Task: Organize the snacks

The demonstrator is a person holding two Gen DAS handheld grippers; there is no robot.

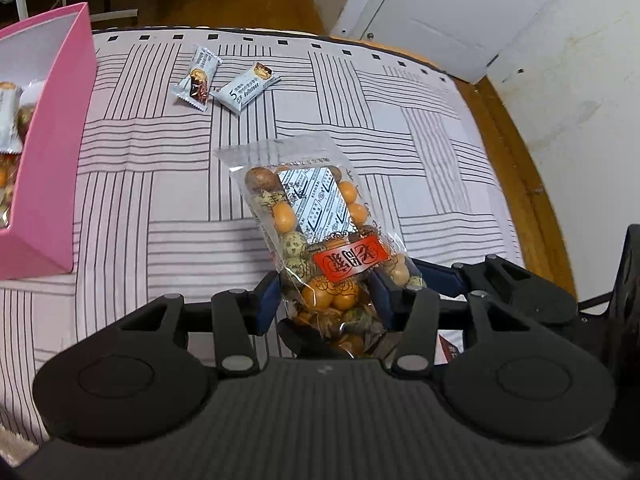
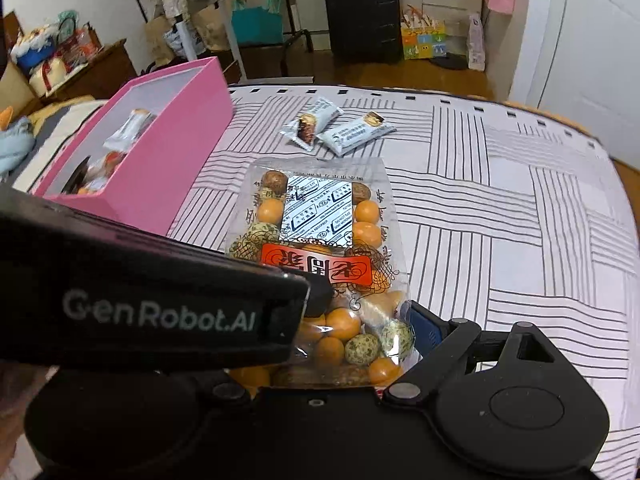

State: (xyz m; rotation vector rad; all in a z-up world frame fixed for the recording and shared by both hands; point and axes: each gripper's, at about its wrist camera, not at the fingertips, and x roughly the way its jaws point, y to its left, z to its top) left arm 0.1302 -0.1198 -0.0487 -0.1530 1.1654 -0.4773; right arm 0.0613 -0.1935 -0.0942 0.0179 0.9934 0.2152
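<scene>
On the bed: a striped sheet (image 1: 168, 184) covers the mattress and carries the snacks.
Left gripper (image 1: 326, 300): its blue pads are clamped on the lower part of a clear bag of coated nuts (image 1: 312, 224), which sticks up and away from the gripper, raised off the sheet.
Right gripper (image 2: 360, 332): its jaws stand wide; one blue pad sits just beside the same bag's right edge, and the other finger is hidden behind the left gripper's black body, so a grip there cannot be told.
Bag of coated nuts (image 2: 316, 240): orange, speckled and brown balls, a silver sachet, a red label.
Pink box (image 2: 160, 152): at the left on the bed, open, with snacks already inside.
Two small wrapped bars (image 1: 224, 82): side by side on the sheet beyond the bag, near the far edge.
</scene>
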